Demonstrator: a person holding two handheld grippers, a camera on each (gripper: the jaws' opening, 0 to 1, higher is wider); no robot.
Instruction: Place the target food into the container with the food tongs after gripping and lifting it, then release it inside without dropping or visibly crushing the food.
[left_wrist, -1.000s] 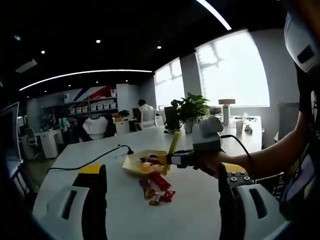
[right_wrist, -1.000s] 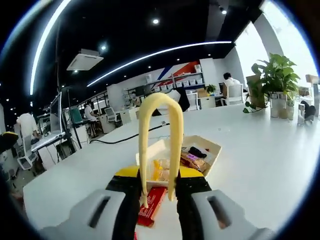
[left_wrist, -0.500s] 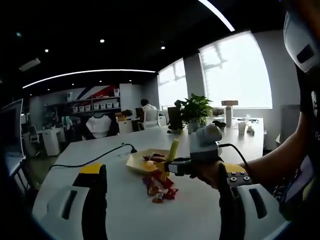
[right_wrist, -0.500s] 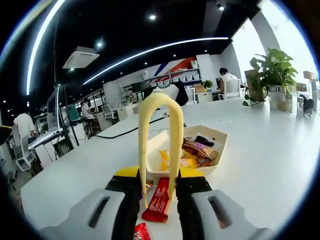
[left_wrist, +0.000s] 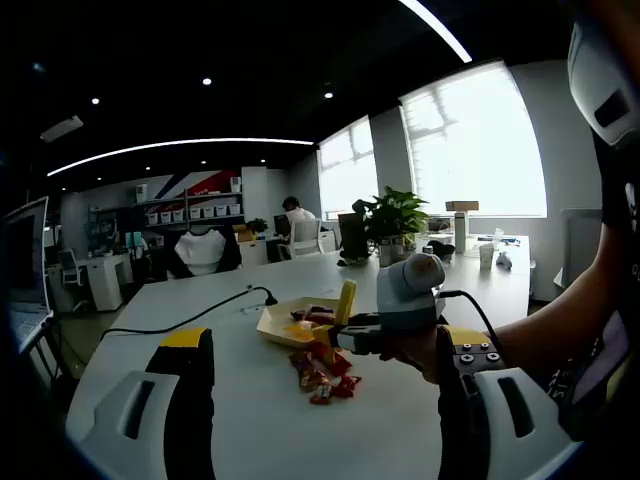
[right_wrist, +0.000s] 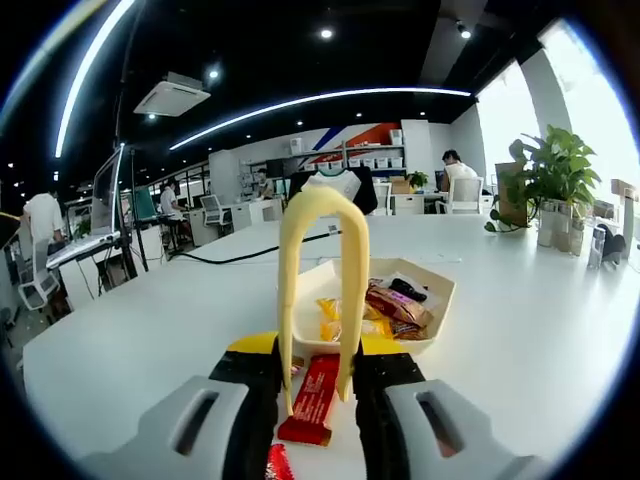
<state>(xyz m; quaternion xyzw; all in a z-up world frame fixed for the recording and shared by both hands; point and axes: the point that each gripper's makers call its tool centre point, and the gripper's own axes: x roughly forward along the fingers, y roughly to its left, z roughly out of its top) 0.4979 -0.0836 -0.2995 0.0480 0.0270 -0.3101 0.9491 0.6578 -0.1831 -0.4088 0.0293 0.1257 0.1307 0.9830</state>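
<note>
Snack packets lie loose on the white table, just before the tray.

Glossy red wrapper (right_wrist: 312, 398), flat and oblong, sits between the tips of the pale yellow plastic tongs (right_wrist: 318, 290), a smooth U-shaped loop clamped in the right gripper (right_wrist: 318, 400). Beyond it, the shallow cream tray (right_wrist: 432, 298) holds crinkled orange and brown packets. Left gripper (left_wrist: 325, 400) hangs above the table, jaws spread, holding nothing.

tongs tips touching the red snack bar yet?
Cannot tell. In the right gripper view the tongs tips straddle the red snack bar, but no plain contact or gap shows.
</note>
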